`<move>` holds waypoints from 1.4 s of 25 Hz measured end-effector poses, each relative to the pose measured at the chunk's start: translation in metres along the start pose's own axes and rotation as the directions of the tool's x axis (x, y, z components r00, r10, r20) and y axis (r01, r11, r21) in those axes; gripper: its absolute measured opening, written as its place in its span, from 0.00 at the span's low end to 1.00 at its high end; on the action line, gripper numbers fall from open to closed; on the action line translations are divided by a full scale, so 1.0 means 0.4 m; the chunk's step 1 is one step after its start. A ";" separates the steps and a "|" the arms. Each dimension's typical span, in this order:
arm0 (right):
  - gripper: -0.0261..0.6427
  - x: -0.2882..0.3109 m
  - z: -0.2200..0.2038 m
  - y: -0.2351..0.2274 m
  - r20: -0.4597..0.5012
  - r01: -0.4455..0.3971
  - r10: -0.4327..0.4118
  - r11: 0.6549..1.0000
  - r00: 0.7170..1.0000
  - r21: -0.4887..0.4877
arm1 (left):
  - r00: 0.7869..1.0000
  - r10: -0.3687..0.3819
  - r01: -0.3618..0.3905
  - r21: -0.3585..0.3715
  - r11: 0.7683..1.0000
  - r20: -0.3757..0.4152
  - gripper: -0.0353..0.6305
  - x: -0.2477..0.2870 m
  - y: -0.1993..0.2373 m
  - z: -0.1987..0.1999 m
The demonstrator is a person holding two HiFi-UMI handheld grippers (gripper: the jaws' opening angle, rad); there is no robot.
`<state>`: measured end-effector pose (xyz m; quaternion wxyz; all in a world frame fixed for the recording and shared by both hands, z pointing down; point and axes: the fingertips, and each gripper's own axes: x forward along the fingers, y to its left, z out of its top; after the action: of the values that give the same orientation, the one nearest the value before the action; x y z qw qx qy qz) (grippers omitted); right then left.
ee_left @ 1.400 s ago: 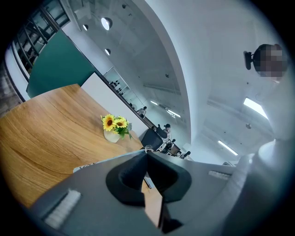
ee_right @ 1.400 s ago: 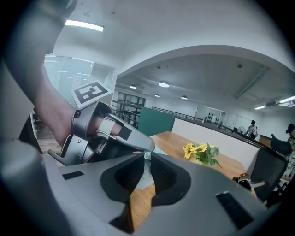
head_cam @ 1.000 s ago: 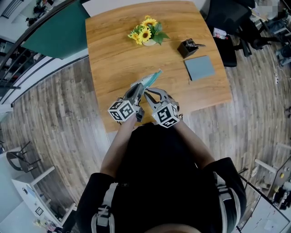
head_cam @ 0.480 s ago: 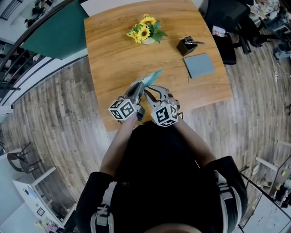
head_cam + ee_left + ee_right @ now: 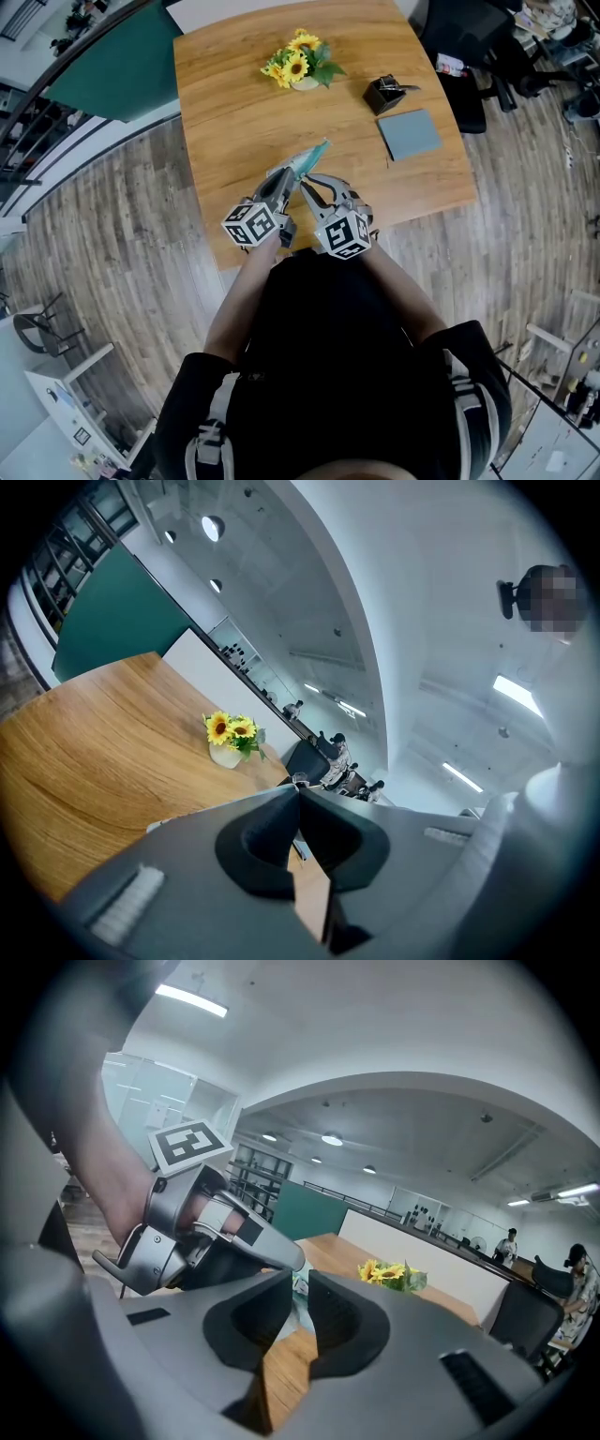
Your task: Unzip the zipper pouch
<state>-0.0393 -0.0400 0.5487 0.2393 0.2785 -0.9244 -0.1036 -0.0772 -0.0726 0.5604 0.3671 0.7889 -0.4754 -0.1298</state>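
A teal zipper pouch lies slantwise near the front edge of the wooden table. Both grippers meet at its near end. My left gripper is shut, its tips pressed together on the pouch's end; the left gripper view hides what exactly it pinches. My right gripper sits just beside it. In the right gripper view its jaws stand narrow with pale teal pouch fabric pinched between them, and the left gripper ends right in front of them.
A pot of sunflowers stands at the table's far side. A small black holder and a grey-blue pad lie at the right. A black office chair stands beyond the right edge.
The right gripper has rolled slightly and the pouch's far tip has shifted a little to the left. The left gripper has kept still.
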 end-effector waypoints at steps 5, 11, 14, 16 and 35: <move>0.09 -0.004 -0.012 -0.003 -0.004 0.001 -0.001 1.000 1.000 0.031 | 1.000 -0.008 0.008 0.003 1.000 0.000 0.06 -0.002 -0.006 -0.007; 0.07 -0.012 -0.021 0.005 -0.006 -0.007 0.007 0.999 1.000 0.041 | 1.000 -0.022 0.022 0.004 1.000 -0.012 0.06 -0.004 -0.023 -0.027; 0.07 -0.021 -0.031 0.003 -0.014 0.002 -0.001 0.998 1.000 0.062 | 0.999 -0.026 0.026 0.005 1.000 -0.019 0.06 -0.007 -0.027 -0.040; 0.06 -0.025 -0.039 0.000 -0.022 0.012 -0.011 0.997 1.000 0.075 | 0.999 -0.026 0.026 0.003 1.000 -0.022 0.06 -0.006 -0.030 -0.047; 0.06 -0.030 -0.063 -0.010 -0.064 0.083 -0.076 0.989 0.995 0.126 | 0.995 -0.067 0.068 0.012 0.998 -0.069 0.06 -0.019 -0.046 -0.076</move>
<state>-0.0162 -0.0381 0.5645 0.2440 0.3328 -0.9098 -0.0452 -0.0525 -0.0471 0.5675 0.3730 0.8110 -0.4366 -0.1116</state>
